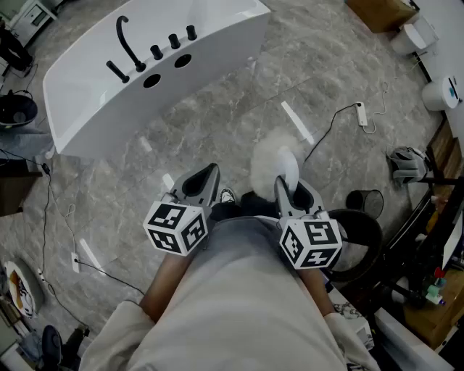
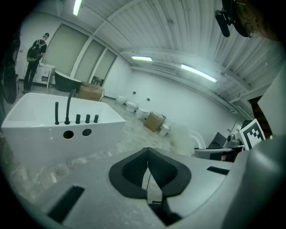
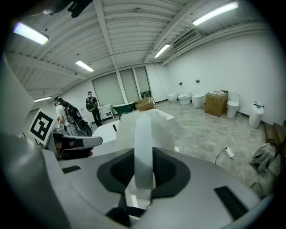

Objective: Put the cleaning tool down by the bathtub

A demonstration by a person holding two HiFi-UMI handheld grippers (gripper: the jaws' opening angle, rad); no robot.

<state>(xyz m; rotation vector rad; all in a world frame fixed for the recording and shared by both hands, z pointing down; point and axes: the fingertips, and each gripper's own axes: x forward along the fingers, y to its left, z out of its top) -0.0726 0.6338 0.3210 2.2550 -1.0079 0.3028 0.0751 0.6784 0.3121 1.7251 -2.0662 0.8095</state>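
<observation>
Cool ceiling strips (image 2: 196, 73), fisheye-dark edges

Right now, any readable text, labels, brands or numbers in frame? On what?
None readable in any view.
Square patterns only, no letters: left marker cube, right marker cube.
No legible print: cardboard box.
Blue mark too small to read: white container.
Blank: cleaning tool.

The left gripper (image 1: 209, 174) is closed and empty, the right gripper (image 1: 284, 185) grips the cleaning tool (image 1: 272, 156).
</observation>
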